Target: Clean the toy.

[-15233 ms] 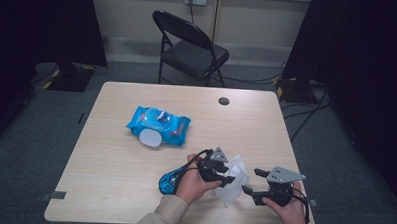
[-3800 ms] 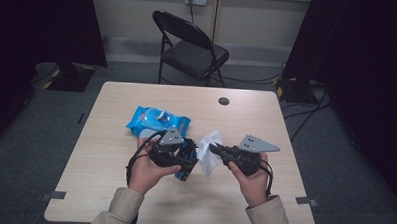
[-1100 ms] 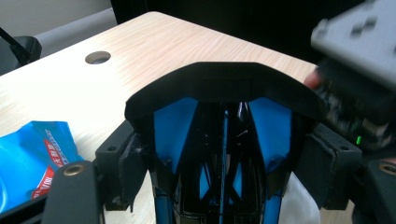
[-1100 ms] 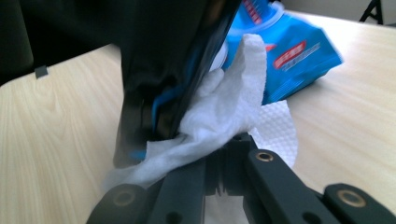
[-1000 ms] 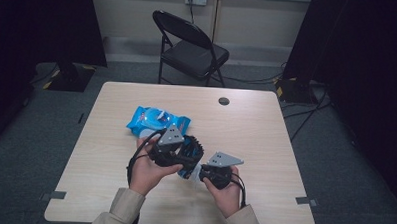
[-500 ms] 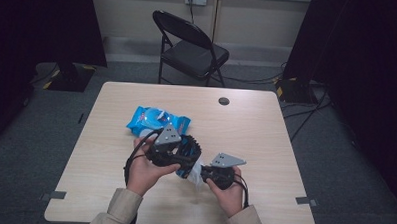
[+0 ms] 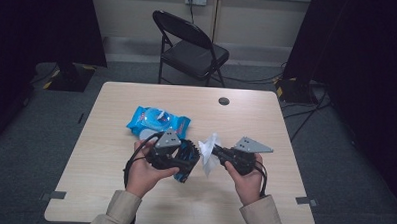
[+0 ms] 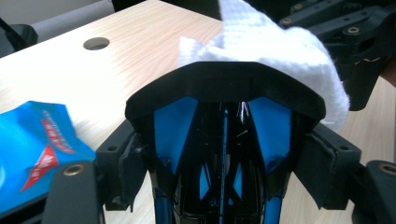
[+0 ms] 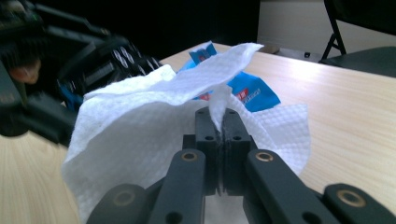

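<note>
While the left gripper (image 7: pixel 182 160) keeps its place over the middle of the pale wooden table (image 7: pixel 109 189), the right gripper (image 7: pixel 219 153) has gone up and a little to the right since half a second ago, and the crumpled white paper wipe (image 7: pixel 208 151) has come with it. Before, the wipe was almost hidden low between the two hands; now it stands free in the air between the grippers.

The right jaws are pressed together on a fold of the wipe: in the right gripper view a thin twist of it (image 9: pixel 218 105) rises from between the closed pads, and the rest spreads wide in front of them.

The left jaws stand wide and are clamped on the sides of a black and blue plastic object with a curved black rim (image 8: pixel 224 88). The wipe (image 8: pixel 280 49) lies just behind this rim; I cannot tell if it touches.

Behind the left gripper, the flat blue wet-wipe packet (image 7: pixel 157 120) lies on the table.
</note>
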Demonstrator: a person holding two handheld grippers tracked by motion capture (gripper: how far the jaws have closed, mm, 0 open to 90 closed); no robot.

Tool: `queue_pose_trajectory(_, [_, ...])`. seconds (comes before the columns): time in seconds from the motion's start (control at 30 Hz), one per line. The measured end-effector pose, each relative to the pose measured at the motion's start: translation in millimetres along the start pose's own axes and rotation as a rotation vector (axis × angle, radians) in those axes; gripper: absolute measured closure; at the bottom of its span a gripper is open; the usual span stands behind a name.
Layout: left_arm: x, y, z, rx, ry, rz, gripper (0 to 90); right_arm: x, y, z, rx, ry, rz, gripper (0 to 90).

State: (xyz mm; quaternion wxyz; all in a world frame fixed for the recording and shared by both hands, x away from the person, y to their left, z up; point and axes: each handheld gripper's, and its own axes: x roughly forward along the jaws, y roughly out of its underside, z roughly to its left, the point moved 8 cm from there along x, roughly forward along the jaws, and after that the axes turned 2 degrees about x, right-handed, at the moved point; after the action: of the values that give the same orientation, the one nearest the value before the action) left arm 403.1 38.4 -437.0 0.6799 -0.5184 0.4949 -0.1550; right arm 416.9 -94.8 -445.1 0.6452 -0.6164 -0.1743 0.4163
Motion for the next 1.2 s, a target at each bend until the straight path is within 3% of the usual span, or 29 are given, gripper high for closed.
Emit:
queue_pose_trajectory(0.3, [8.0,-6.1,-9.1,0.013,0.025,-0.001,25.5,19.1,1.1,15.7,-0.027,-0.023,0.02,88.3])
queue_pose_trajectory(1.2, [-1.4,-15.5,-3.3,0.007,0.006,-0.042,25.5,48.6,58.6,39.1,-0.033,-0.077,0.132,88.2])
